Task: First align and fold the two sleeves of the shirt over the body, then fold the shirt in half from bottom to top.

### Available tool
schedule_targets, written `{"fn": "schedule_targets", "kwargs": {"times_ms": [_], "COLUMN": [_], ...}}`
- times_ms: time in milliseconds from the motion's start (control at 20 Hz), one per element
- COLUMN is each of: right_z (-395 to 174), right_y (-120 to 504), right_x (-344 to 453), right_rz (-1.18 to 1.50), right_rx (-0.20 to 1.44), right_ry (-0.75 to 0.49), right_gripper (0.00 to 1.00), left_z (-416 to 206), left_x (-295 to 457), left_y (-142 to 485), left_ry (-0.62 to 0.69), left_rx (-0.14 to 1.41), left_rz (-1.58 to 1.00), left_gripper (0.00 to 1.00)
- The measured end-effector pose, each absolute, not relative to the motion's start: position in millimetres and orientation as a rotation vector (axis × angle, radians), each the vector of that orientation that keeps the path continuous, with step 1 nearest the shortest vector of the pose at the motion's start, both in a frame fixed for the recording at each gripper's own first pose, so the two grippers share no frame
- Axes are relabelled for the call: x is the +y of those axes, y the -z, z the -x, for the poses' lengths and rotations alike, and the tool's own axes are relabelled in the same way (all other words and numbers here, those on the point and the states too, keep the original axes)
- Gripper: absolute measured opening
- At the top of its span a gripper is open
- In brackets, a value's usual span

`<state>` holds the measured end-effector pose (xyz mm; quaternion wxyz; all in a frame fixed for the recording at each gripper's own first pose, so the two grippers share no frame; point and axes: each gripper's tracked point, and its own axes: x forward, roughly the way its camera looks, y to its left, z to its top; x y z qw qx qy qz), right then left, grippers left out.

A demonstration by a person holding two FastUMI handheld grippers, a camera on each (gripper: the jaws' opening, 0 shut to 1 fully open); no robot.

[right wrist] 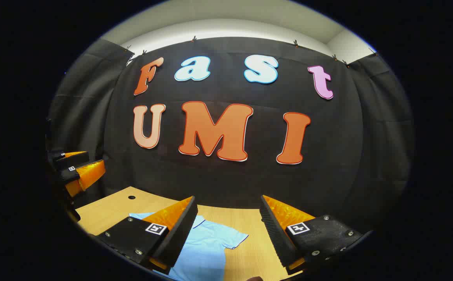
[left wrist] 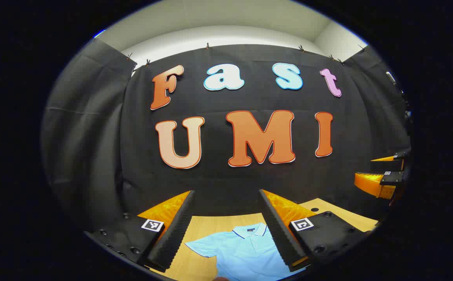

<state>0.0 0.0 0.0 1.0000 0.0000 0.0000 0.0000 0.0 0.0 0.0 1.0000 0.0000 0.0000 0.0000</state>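
A light blue polo shirt [left wrist: 242,251] lies flat on the wooden table [left wrist: 195,228], collar toward the far wall. In the left gripper view one short sleeve [left wrist: 201,248] spreads out to the left. My left gripper [left wrist: 226,194] hovers above the shirt, open, with nothing between its fingers. In the right gripper view the shirt [right wrist: 207,246] lies low between the fingers, its other sleeve [right wrist: 232,238] spread to the right. My right gripper [right wrist: 227,198] is open and empty too, held above the table [right wrist: 109,210]. Each view shows the other gripper [left wrist: 378,171] [right wrist: 80,164] off to the side.
The black cloth wall stands close behind the table's far edge. A small round hole [left wrist: 314,209] [right wrist: 131,197] sits in the tabletop near the back. Bare wood lies on both sides of the shirt.
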Motion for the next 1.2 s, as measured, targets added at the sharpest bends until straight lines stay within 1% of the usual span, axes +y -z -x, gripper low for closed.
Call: {"fn": "schedule_targets", "kwargs": {"times_ms": [300,750,1200], "right_z": [-14,-41,-87], "right_y": [19,44,86], "right_x": [-3,-14,-27], "right_rz": [-0.011,-0.016,-0.003], "right_rx": [0.039,0.109,0.252], "right_ry": [-0.04,-0.063,-0.089], "right_gripper": [0.96,0.96,0.96], "left_z": [-4,-10,0], "left_x": [5,-12,-7], "left_y": [-1,-11,-8], "left_ry": [-0.057,-0.066,-0.155], "left_rx": [-0.009,-0.03,-0.019], "left_rz": [-0.022,-0.053,-0.072], "left_gripper": [1.0,1.0,1.0]}}
